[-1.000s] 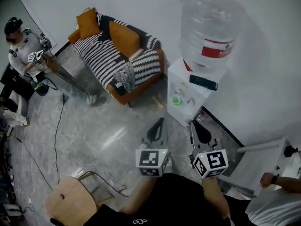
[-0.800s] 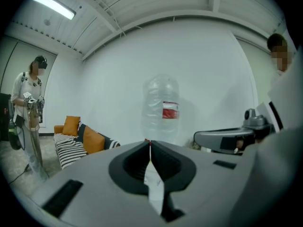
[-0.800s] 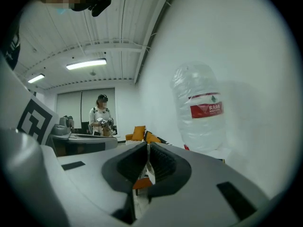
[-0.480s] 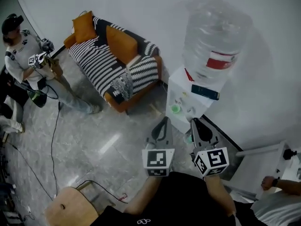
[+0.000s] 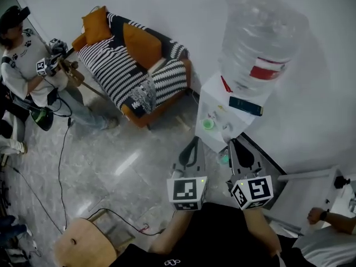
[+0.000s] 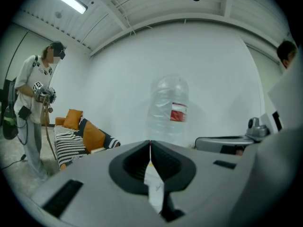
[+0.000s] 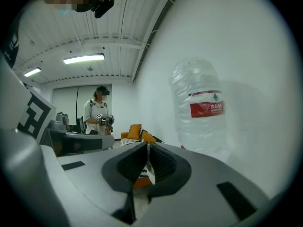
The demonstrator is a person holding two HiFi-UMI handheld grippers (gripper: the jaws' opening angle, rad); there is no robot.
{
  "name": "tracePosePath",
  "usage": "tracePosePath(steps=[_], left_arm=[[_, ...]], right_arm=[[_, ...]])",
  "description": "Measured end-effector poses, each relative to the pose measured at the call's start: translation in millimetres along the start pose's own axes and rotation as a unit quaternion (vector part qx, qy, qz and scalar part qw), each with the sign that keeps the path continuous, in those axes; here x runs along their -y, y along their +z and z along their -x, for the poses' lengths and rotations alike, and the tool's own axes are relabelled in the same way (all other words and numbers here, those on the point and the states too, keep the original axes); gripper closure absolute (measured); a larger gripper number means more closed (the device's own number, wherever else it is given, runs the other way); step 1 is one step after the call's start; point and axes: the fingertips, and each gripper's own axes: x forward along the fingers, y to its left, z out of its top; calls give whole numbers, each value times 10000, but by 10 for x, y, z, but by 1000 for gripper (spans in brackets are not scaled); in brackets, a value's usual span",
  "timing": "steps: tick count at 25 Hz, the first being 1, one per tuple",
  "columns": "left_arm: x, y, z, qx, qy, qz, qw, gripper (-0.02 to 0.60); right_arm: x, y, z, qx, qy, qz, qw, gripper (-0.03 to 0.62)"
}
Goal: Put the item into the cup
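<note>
Far left: a person (image 5: 22, 65) in a white shirt stands on the grey floor (image 5: 122, 166), holding a pair of grippers of their own. A black cable (image 5: 63, 160) trails across the floor below them.

Upper left of centre: striped sofa (image 5: 130, 74) with orange cushions, against the white wall. Bottom left: round wooden stool (image 5: 83, 243).

Centre: left gripper (image 5: 193, 143), marker cube at its base, held out over the floor and pointing toward the water dispenser (image 5: 222, 102). In the left gripper view its jaw tips meet; nothing is clamped between them.

Just ahead, between the two gripper tips: green cup (image 5: 208, 124), standing upright on the front ledge of the water dispenser, clear of both grippers. Large clear water bottle (image 5: 264, 43) with a red label is upended on top of the dispenser.

Right of centre: right gripper (image 5: 232, 144), parallel to the left one, its tip near the dispenser's lower front. Its own view shows the jaws pressed together and empty. A small green patch (image 5: 224, 159) lies just beside it; cannot tell what it is.

The item to go into the cup cannot be made out.

Far right, bottom: another person's hand (image 5: 316, 213) with a wristwatch.
</note>
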Motion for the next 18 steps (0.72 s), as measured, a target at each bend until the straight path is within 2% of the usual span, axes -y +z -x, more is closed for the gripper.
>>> tracePosePath(steps=[4,8,12,18], left_arm=[[85,-103,-63,-119,-81,-28,9999,568],[60,-222,-162,-268,-7,-1,9996,568],[72,-397,-246,-542,-21,-148,9984,568],[99,-423,-391,-411,186,-31,9990,568]], right_arm=[[65,-173,62,-192,-28,-82,9998,568],[134,-279,17,-288,1,-137,9995,568],[200,-452,-42,-382,-43,-334,9987,568],[384,-494,-248,-480,156,-179,9986,568]])
